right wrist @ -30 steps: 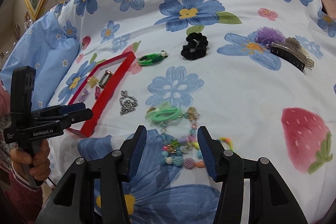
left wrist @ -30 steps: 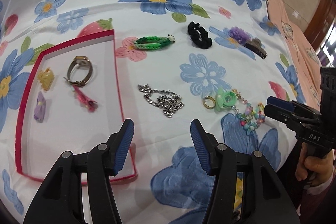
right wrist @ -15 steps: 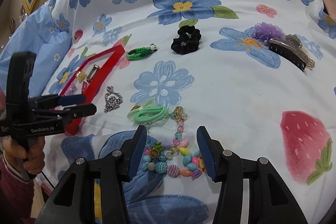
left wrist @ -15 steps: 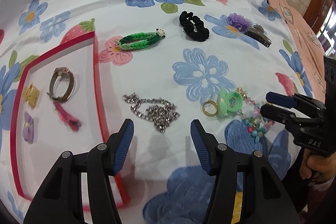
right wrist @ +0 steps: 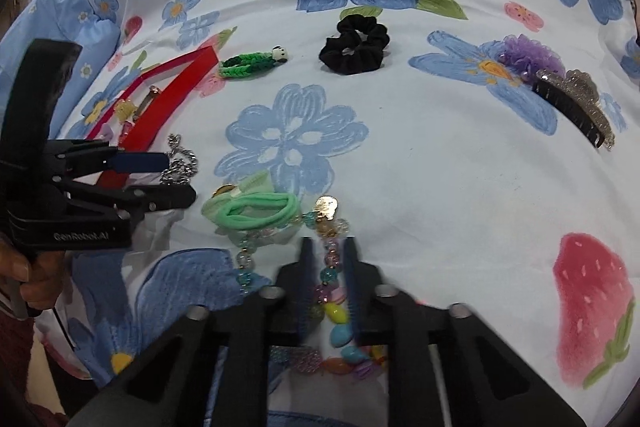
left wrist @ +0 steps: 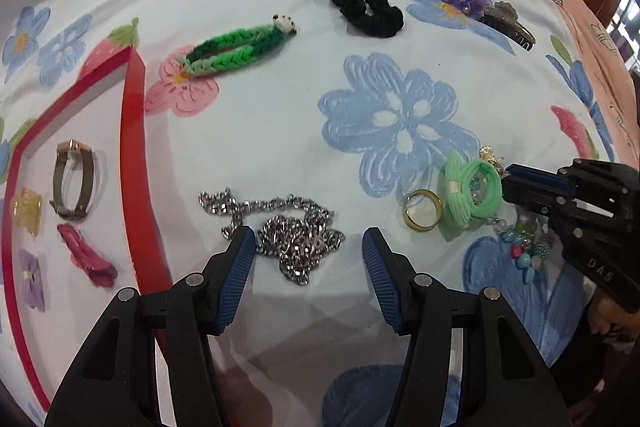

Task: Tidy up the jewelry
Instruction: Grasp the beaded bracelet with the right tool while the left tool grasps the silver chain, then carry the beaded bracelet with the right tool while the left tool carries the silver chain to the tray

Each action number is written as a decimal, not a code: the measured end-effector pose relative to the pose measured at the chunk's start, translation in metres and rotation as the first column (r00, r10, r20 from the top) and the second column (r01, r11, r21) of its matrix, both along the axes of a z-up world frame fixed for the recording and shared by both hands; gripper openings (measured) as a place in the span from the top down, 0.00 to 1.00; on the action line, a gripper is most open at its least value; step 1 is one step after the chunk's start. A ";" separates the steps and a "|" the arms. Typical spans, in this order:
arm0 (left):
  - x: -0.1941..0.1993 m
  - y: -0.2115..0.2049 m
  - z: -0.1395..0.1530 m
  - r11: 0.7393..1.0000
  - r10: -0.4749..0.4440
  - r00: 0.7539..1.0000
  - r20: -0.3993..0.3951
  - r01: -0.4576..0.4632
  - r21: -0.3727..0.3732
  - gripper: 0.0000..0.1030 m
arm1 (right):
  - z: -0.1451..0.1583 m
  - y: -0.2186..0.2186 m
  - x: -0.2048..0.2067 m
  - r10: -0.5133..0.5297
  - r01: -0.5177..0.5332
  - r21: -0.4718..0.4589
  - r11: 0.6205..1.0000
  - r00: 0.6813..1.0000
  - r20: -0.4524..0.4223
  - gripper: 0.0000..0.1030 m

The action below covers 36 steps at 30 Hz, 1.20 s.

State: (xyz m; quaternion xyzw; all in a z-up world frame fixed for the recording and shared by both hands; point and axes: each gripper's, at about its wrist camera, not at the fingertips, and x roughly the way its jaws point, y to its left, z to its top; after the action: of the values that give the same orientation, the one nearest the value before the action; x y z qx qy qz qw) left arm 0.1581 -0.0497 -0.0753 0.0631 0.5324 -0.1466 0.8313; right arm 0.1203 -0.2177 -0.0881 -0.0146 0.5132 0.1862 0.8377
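The flowered cloth [left wrist: 280, 131] covers the whole surface. On it, at 9 o'clock in the left wrist view, lies the red tray [left wrist: 134, 131], which already holds four small pieces: a brown bracelet [left wrist: 74, 183], a yellow clip [left wrist: 26, 211], a pink clip [left wrist: 86, 261] and a purple bow [left wrist: 32, 279].

The rest is outside the tray: the black scrunchie [left wrist: 364, 5] at 12 o'clock, the green woven band [left wrist: 236, 51] at 11 o'clock, the glitter hair claw [left wrist: 508, 25] at 1 o'clock, the green hair ties [left wrist: 474, 191] and gold ring [left wrist: 422, 215] at 3 o'clock.

The left gripper [left wrist: 308, 255] is closing around the silver chain [left wrist: 292, 231], its pads not yet pressing on it. The right gripper [right wrist: 326, 279] is clamped on the bead bracelet [right wrist: 334, 307].

I judge that less than half of the sorting is done.
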 end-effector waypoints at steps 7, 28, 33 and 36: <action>-0.003 -0.004 0.000 0.999 -0.034 0.999 0.014 0.034 -0.021 0.89 | 0.005 -0.004 0.001 -0.013 0.012 0.044 0.999 1.000 0.019 0.93; -0.056 0.071 0.084 0.967 0.158 0.972 0.173 -0.117 -0.228 0.89 | 0.065 0.047 0.000 0.064 -0.083 0.136 0.987 0.988 0.140 0.93; -0.067 0.101 0.098 0.954 0.219 0.955 0.198 -0.166 -0.251 0.89 | 0.070 0.069 0.000 0.098 -0.121 0.152 0.981 0.984 0.150 0.93; -0.072 0.120 0.103 0.943 0.257 0.944 0.205 -0.199 -0.267 0.89 | 0.076 0.083 0.001 0.121 -0.147 0.162 0.976 0.980 0.161 0.93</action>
State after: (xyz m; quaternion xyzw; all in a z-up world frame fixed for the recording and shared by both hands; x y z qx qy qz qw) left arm 0.0858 0.0701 0.0281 -0.0845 0.4109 -0.1041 0.9018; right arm 0.1215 -0.1349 -0.0122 0.0097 0.4283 0.2846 0.8576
